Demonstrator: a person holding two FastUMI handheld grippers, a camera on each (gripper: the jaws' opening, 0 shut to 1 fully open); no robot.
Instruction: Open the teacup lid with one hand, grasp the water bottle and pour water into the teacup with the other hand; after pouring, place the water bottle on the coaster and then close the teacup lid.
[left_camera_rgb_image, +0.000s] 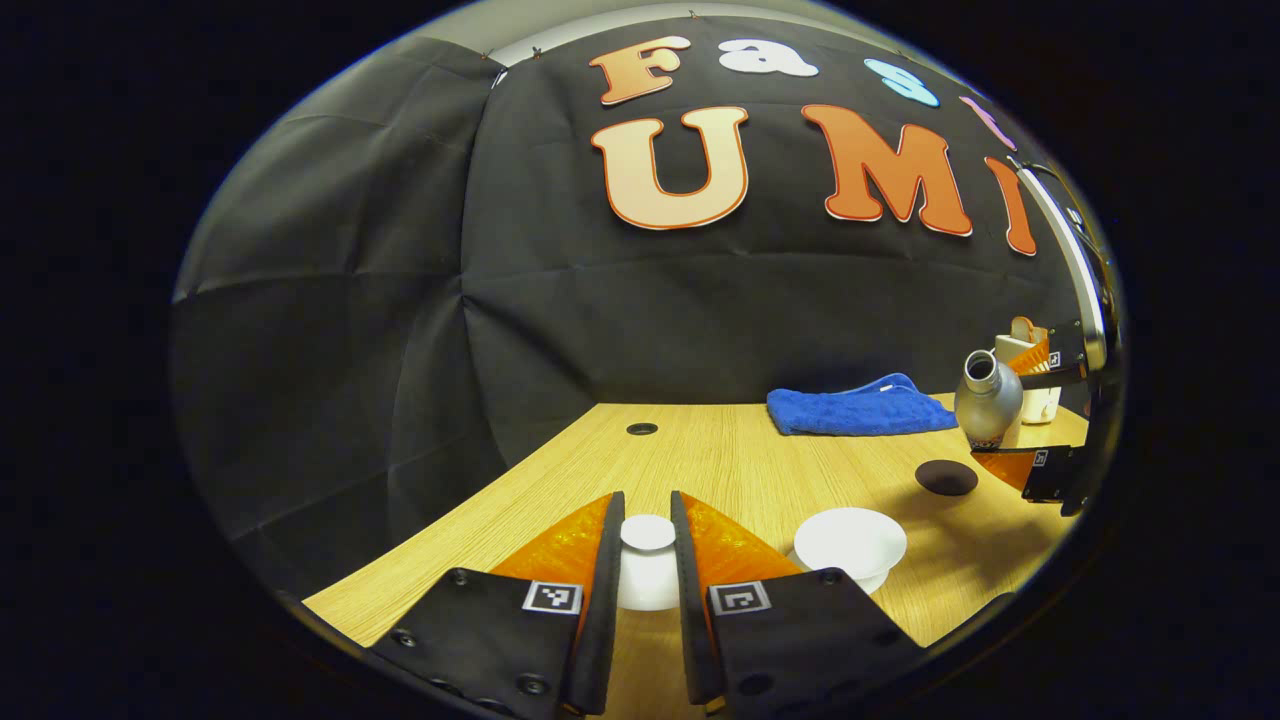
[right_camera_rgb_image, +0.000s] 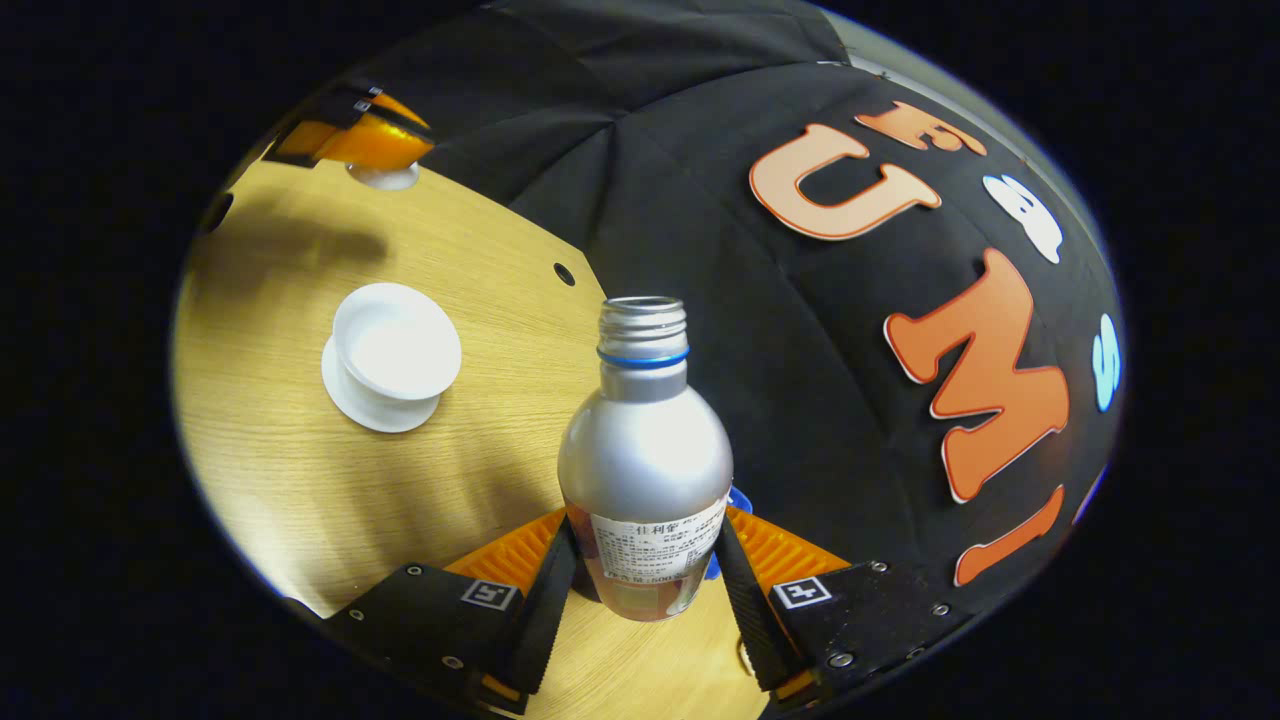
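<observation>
My left gripper (left_camera_rgb_image: 648, 505) is shut on the white teacup lid (left_camera_rgb_image: 648, 585), held off the table to the left of the cup. The open white teacup (left_camera_rgb_image: 850, 545) stands on its saucer just right of my left fingers. At the far right of the left gripper view, my right gripper (left_camera_rgb_image: 1025, 415) holds the silver water bottle (left_camera_rgb_image: 988, 400), uncapped and leaning slightly. The dark round coaster (left_camera_rgb_image: 946, 477) lies below it. In the right gripper view, my right gripper (right_camera_rgb_image: 647, 540) is shut on the bottle (right_camera_rgb_image: 645, 450), above and beside the teacup (right_camera_rgb_image: 395, 355). The left gripper (right_camera_rgb_image: 350, 135) holds the lid (right_camera_rgb_image: 385, 180) beyond.
A folded blue towel (left_camera_rgb_image: 860, 408) lies at the back of the wooden table (left_camera_rgb_image: 720, 460). A white object (left_camera_rgb_image: 1040, 400) stands behind the bottle. Small cable holes (left_camera_rgb_image: 642, 428) mark the tabletop. The booth's black cloth wall closes the back and left sides.
</observation>
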